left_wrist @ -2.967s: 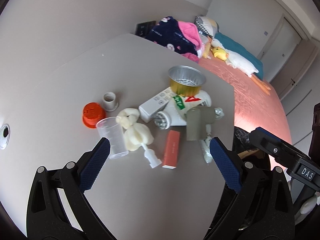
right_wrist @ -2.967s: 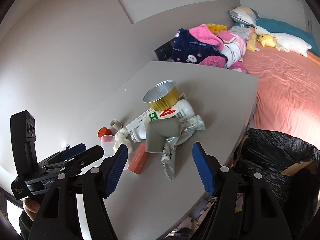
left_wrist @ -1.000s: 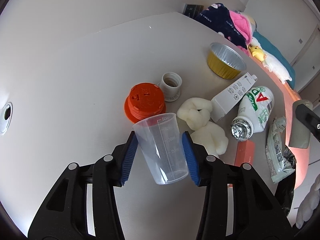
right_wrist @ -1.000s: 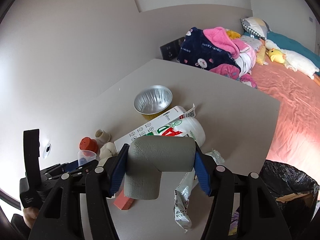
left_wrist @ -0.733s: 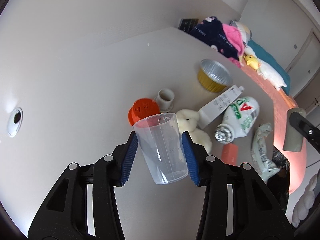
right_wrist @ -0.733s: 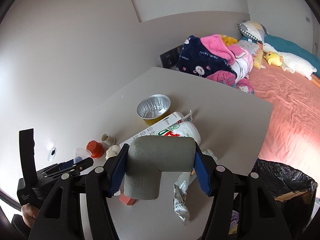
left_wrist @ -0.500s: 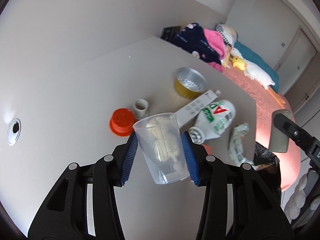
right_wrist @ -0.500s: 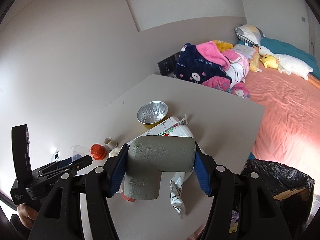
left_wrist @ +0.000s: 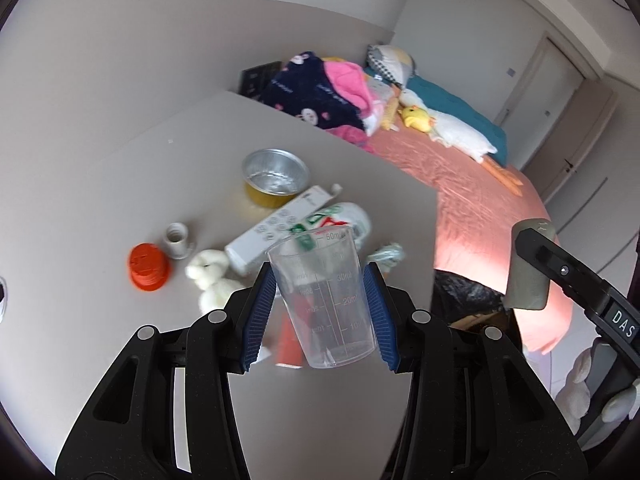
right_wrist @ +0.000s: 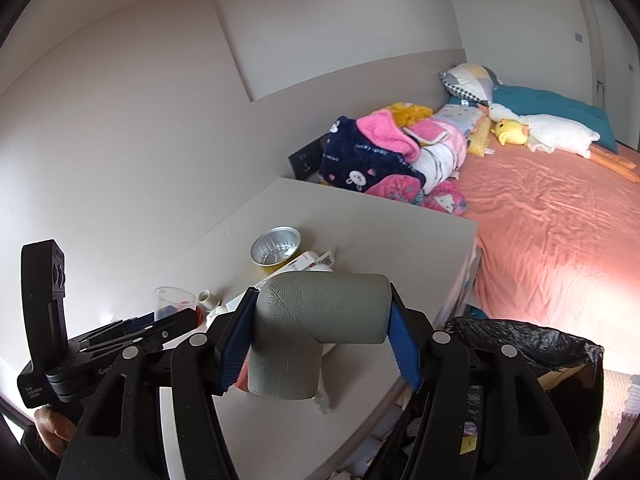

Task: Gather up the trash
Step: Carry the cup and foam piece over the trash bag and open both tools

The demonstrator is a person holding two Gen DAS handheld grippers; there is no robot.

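My left gripper (left_wrist: 320, 316) is shut on a clear plastic measuring cup (left_wrist: 326, 300), held in the air above the grey table (left_wrist: 152, 176). My right gripper (right_wrist: 320, 344) is shut on a grey L-shaped foam corner guard (right_wrist: 316, 328), also lifted off the table; that guard (left_wrist: 526, 276) shows at the right of the left wrist view. Left on the table are a foil cup (left_wrist: 276, 176), a white carton (left_wrist: 276, 232), a white bottle with a green and red label (left_wrist: 352, 220), an orange cap (left_wrist: 147, 266), a small white cap (left_wrist: 177, 236), a white wad (left_wrist: 210, 276) and a crumpled wrapper (left_wrist: 386, 254).
A black trash bag (right_wrist: 528, 368) hangs open past the table's right edge, below the right gripper. Beyond it lies a bed with a salmon sheet (right_wrist: 552, 216), a pile of blankets (right_wrist: 384, 160) and plush toys (right_wrist: 540, 132). A hand (right_wrist: 52, 428) holds the left gripper's handle.
Both grippers have risen and pulled back from the table with their loads, so the trash pile looks smaller and farther. The trash bag has come into fuller view on the right.
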